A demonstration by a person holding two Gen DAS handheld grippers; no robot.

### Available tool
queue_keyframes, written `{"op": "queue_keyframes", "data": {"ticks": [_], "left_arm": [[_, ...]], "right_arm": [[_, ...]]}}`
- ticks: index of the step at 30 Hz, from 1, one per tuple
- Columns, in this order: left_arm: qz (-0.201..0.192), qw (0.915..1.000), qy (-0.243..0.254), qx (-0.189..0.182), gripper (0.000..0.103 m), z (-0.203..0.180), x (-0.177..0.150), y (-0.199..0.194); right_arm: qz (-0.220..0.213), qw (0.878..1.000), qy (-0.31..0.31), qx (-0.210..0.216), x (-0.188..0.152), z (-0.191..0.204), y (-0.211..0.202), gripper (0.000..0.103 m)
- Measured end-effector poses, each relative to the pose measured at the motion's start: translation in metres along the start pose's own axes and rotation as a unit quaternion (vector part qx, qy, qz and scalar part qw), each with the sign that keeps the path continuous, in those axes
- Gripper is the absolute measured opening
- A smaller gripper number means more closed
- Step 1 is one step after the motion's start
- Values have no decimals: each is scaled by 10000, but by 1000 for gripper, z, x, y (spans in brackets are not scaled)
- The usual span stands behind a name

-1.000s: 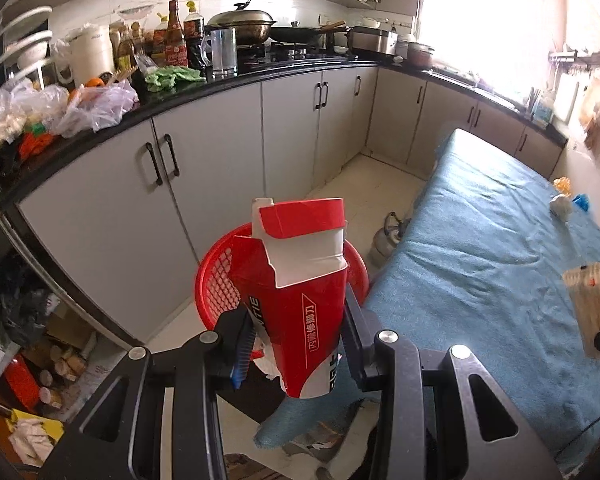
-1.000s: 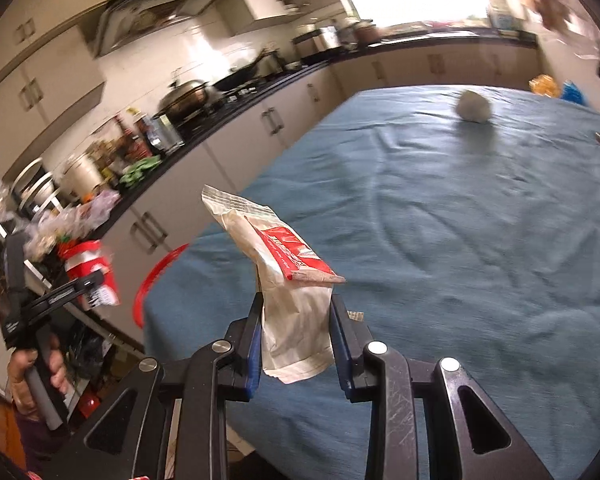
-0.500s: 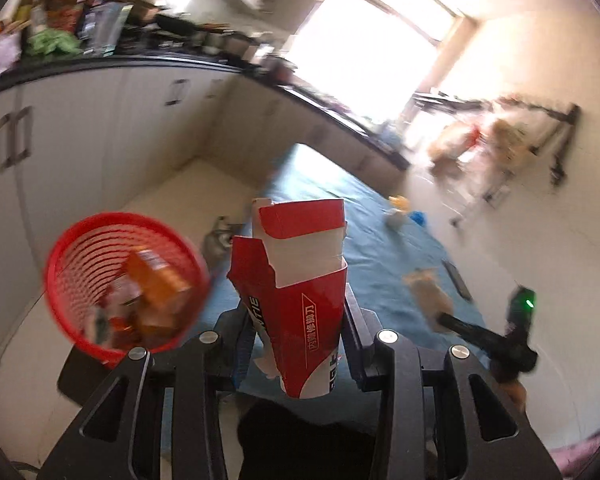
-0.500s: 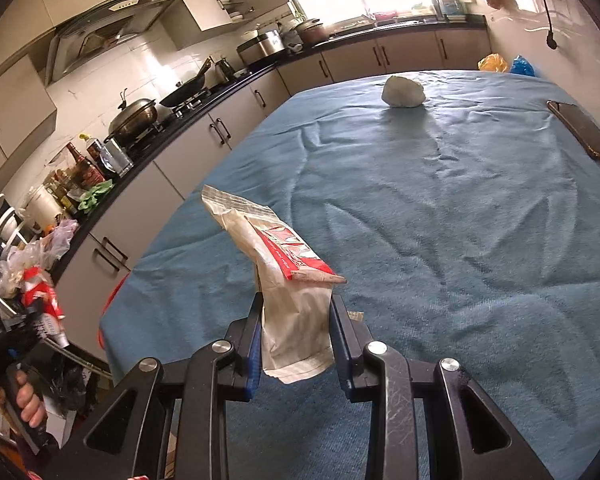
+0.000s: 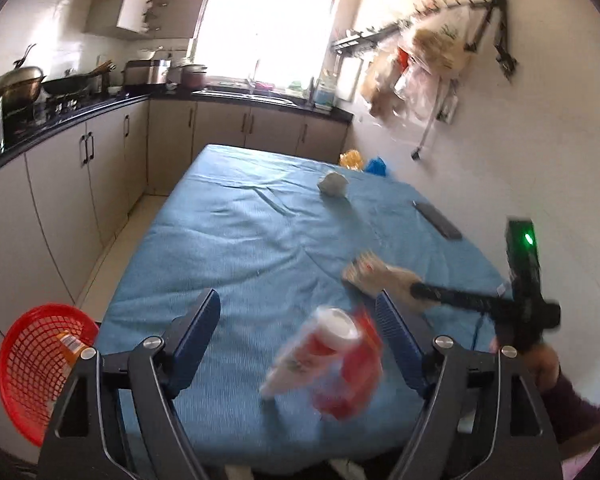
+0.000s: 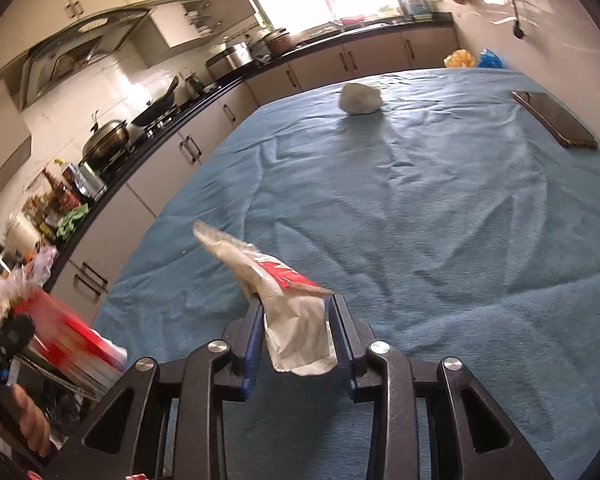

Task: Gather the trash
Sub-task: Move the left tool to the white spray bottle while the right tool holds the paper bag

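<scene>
- Left gripper (image 5: pixel 298 330): jaws spread wide, gripping nothing. Red-and-white carton (image 5: pixel 332 364) sits blurred between the fingers, nearer the right one, loose in front of the table; can't tell if it touches that finger.
- Right gripper (image 6: pixel 294 334): jaws closed down on a pale wrapper (image 6: pixel 296 328) with a red label; top of it sticks up and leans away from the table's far end.
- Table (image 6: pixel 440 208) is the landmark, covered in blue cloth.
- Basket (image 5: pixel 40 364): red mesh, off the table's near corner on the cabinet side, down by the floor; orange item inside.
- White wad (image 6: pixel 360 98): on the table near the far end, well apart from both grippers.
- Phone (image 6: pixel 554 124): dark slab flat on the table, wall-side edge.
- Yellow bag (image 6: pixel 460 58) and blue bag (image 6: pixel 489 58): touching, just past the table's far wall-side corner.
- Counter (image 6: pixel 172 124) runs along the table's cabinet side, with wok and pots on it.
</scene>
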State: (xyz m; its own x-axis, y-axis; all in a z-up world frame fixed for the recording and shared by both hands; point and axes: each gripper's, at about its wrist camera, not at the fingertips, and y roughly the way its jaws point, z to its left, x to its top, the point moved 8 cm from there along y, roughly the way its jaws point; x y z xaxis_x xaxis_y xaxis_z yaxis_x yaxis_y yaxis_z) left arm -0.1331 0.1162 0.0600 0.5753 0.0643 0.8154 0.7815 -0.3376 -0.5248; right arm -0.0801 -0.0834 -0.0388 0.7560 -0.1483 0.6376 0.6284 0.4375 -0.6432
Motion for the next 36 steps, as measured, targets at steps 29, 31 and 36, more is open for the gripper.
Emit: {"op": "queue_keyframes", "data": {"ticks": [29, 31, 36], "left_arm": [[356, 9947, -966, 73, 79, 13, -50, 21], [329, 9949, -950, 127, 79, 16, -47, 17], [315, 9970, -665, 239, 79, 21, -40, 14]], "right_arm": [[-491, 9981, 72, 369, 6, -11, -14, 68], [-592, 9980, -62, 231, 5, -11, -26, 68], [-638, 9943, -441, 734, -15, 12, -88, 68]]}}
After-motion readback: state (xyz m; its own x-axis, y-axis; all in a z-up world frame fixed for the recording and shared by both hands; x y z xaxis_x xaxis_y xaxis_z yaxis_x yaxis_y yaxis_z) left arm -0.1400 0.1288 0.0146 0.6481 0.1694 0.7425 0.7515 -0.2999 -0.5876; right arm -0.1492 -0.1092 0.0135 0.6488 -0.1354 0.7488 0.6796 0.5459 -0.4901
